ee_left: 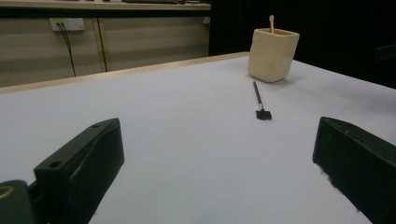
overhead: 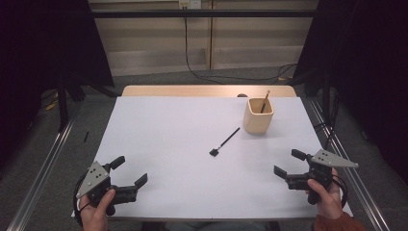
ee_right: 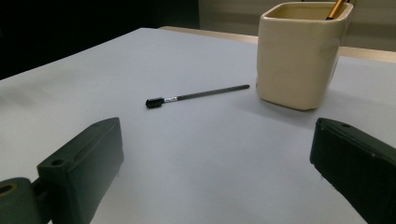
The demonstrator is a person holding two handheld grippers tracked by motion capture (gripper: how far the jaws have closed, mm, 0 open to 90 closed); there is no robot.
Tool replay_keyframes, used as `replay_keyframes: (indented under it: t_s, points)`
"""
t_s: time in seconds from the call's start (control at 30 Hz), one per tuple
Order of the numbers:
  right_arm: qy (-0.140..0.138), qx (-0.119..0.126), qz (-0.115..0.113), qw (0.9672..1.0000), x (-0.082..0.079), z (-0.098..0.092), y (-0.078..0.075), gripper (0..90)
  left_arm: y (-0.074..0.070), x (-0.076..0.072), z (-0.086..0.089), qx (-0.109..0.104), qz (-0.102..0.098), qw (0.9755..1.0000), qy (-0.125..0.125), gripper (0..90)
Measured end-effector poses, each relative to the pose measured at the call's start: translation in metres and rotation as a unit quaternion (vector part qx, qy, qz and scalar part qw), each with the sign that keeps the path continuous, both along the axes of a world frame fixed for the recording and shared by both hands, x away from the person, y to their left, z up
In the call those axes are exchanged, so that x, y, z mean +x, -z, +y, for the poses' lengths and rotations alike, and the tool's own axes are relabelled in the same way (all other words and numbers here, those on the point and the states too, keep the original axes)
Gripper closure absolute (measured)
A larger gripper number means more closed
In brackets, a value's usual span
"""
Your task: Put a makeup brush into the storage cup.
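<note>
Both tools sit at the near edge of the worktop [overhead: 159, 125] in the high view, each held in a hand: left tool [overhead: 129, 172] at the near left, right tool [overhead: 289, 162] at the near right, jaws spread, nothing between them. A thin black brush [overhead: 224, 142] lies flat near the centre, well apart from both tools, its blocky head toward the near side and its handle slanting toward the cream cup [overhead: 258, 115] at the far right. One wooden-handled stick [overhead: 265, 101] stands tilted in the cup.

Left gripper view: jaws released and empty; brush [ee_left: 259, 99] lies ahead, cup [ee_left: 272, 53] beyond it.

Right gripper view: jaws likewise released; brush [ee_right: 196, 95] lies crosswise, tip just beside the cup [ee_right: 302, 53], not visibly touching. A pale label band sits behind the dark head.

Risk assessment: the handle is slender and flat on a smooth sheet, so a shallow pinch could roll or skid it. A grasp near the far tip may knock the cup. Gripped at one end, the brush could pivot.
</note>
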State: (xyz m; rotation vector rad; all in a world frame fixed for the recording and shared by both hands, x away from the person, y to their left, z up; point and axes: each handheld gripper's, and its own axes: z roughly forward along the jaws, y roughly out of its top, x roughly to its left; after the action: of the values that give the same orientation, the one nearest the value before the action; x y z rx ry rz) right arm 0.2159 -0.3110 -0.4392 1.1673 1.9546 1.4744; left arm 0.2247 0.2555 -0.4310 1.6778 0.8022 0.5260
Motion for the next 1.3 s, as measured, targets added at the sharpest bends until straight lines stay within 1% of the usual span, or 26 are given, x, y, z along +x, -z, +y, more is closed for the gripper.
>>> replay_keyframes:
  t_s: [0.13,0.27,0.4,0.5,0.53,0.63,0.73,0.77,0.83,0.9,0.97,1.0,1.07,1.13,1.2,1.3]
  points:
    - [-0.002,0.0,0.001,1.0,-0.001,0.0,-0.001,2.1,0.0,-0.001,-0.001,0.002,-0.001,1.0,-0.001,2.0]
    - [-0.01,0.001,0.001,0.9999,0.0,0.001,-0.002,2.1,-0.001,-0.002,0.001,-0.002,-0.002,1.0,-0.005,2.0]
    - [-0.022,-0.002,0.001,0.9998,0.004,0.003,-0.003,2.1,-0.001,-0.002,-0.002,0.005,-0.003,1.0,-0.001,2.0]
    - [-0.031,-0.005,-0.002,0.9995,0.009,0.006,-0.006,2.2,-0.001,-0.002,-0.002,0.005,-0.002,1.0,-0.001,2.0]
    - [-0.031,-0.005,-0.004,0.9995,0.01,0.008,-0.008,2.4,0.0,-0.001,-0.002,0.002,0.0,1.0,-0.002,2.0]
    - [-0.045,-0.005,-0.007,0.999,0.015,0.014,-0.011,2.0,0.0,-0.001,-0.001,0.002,0.001,1.0,-0.002,2.0]
    - [-0.057,-0.01,-0.004,0.9983,0.022,0.022,-0.013,1.2,0.0,0.0,-0.001,-0.002,-0.001,1.0,0.004,1.9]
    - [-0.057,-0.012,-0.004,0.9983,0.025,0.024,-0.013,0.9,0.0,0.0,-0.001,0.0,-0.001,1.0,0.006,1.9]
    - [-0.069,-0.008,-0.002,0.9976,0.032,0.028,-0.013,1.2,0.0,0.001,-0.001,0.0,-0.001,1.0,0.008,1.9]
    - [-0.066,-0.01,-0.001,0.9978,0.039,0.031,-0.013,1.1,0.0,0.001,-0.001,0.002,-0.002,1.0,0.006,1.9]
    - [-0.074,-0.022,-0.002,0.997,0.047,0.033,-0.013,1.3,0.0,0.001,-0.001,-0.002,-0.001,1.0,0.002,2.0]
    - [-0.074,-0.024,-0.003,0.9969,0.05,0.034,-0.013,1.2,0.0,0.001,0.0,-0.002,-0.001,1.0,0.002,2.0]
    - [-0.085,-0.029,-0.003,0.9959,0.056,0.037,-0.014,1.4,0.0,0.002,0.0,-0.002,0.0,1.0,0.001,1.9]
    - [-0.087,-0.032,-0.01,0.9956,0.062,0.04,-0.016,1.3,0.0,0.003,0.0,-0.003,0.0,1.0,0.003,1.9]
    - [-0.092,-0.03,-0.009,0.9953,0.068,0.043,-0.017,1.3,0.0,0.003,0.0,-0.002,-0.001,1.0,0.003,1.9]
    - [-0.097,-0.046,-0.02,0.994,0.075,0.048,-0.017,1.3,0.0,0.003,0.0,-0.001,-0.004,1.0,0.004,1.9]
